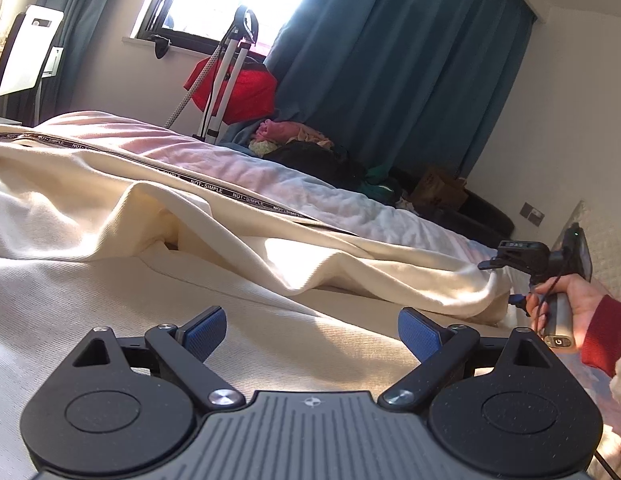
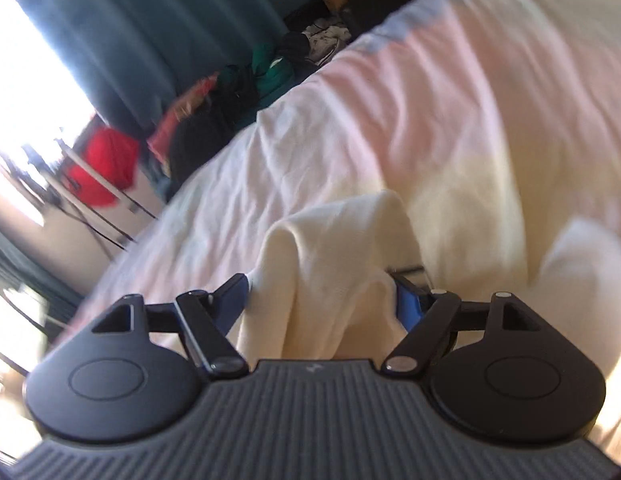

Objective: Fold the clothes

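The cream garment [image 1: 150, 208] is being spread across the bed [image 1: 310, 196], rumpled in folds. The left gripper [image 1: 310, 332] is being held wide above the fabric, nothing between its jaws. A bunched end of it is being kept between the right gripper [image 2: 322, 300] jaws, standing wide

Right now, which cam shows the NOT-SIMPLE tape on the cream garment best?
Left wrist: the lettered tape runs sharp along the cream garment. Right wrist is blurred and shows only cream cloth bunched between its fingers, no tape.
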A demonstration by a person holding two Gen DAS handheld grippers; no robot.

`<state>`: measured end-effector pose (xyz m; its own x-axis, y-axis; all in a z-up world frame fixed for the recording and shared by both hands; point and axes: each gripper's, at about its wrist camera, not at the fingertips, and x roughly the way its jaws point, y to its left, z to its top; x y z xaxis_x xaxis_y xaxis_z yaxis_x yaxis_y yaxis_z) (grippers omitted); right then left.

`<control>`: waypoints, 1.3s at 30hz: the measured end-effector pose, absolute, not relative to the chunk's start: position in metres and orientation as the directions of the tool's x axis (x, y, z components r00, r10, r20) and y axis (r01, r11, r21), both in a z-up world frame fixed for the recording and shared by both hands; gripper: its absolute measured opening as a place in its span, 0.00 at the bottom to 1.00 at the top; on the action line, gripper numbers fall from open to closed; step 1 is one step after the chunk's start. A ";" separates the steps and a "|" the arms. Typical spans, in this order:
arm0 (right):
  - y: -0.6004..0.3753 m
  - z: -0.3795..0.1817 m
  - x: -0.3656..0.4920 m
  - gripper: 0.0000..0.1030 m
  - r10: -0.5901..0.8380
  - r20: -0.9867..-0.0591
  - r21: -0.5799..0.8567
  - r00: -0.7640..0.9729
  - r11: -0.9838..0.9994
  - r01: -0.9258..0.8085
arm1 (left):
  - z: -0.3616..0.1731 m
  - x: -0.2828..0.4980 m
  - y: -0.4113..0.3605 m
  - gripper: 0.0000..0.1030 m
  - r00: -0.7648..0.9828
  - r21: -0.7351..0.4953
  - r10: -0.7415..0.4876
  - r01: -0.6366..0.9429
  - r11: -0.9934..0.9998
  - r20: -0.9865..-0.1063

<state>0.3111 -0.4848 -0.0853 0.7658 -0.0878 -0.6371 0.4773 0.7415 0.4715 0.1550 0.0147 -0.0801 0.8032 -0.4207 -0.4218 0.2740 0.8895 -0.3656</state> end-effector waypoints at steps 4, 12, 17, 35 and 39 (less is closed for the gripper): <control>-0.473 -0.080 0.356 0.76 -0.132 -0.631 0.450 0.764 0.740 0.499 | -0.085 0.162 0.019 0.92 0.802 -0.382 -0.415 0.255 0.888 -0.430; -0.431 -0.046 0.408 0.76 -0.133 -0.488 0.388 0.863 0.852 0.351 | -0.092 0.173 0.028 0.91 0.803 -0.411 -0.405 0.222 0.884 -0.437; -0.435 -0.028 0.389 0.76 -0.156 -0.466 0.337 0.871 0.878 0.338 | -0.089 0.172 0.030 0.92 0.803 -0.433 -0.416 0.222 0.874 -0.427; -0.447 -0.083 0.264 0.61 -0.139 -0.682 0.222 0.718 0.896 0.385 | -0.067 0.142 0.024 0.92 0.830 -0.400 -0.409 0.252 0.881 -0.378; -0.432 -0.103 0.273 0.60 -0.051 -0.655 0.336 0.754 0.874 0.351 | -0.069 0.146 0.028 0.92 0.829 -0.417 -0.405 0.235 0.878 -0.385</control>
<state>0.2726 -0.4322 -0.1029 0.7539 -0.0508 -0.6550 0.3508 0.8741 0.3360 0.1458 0.0279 -0.0693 0.8290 -0.4052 -0.3855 0.2352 0.8779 -0.4170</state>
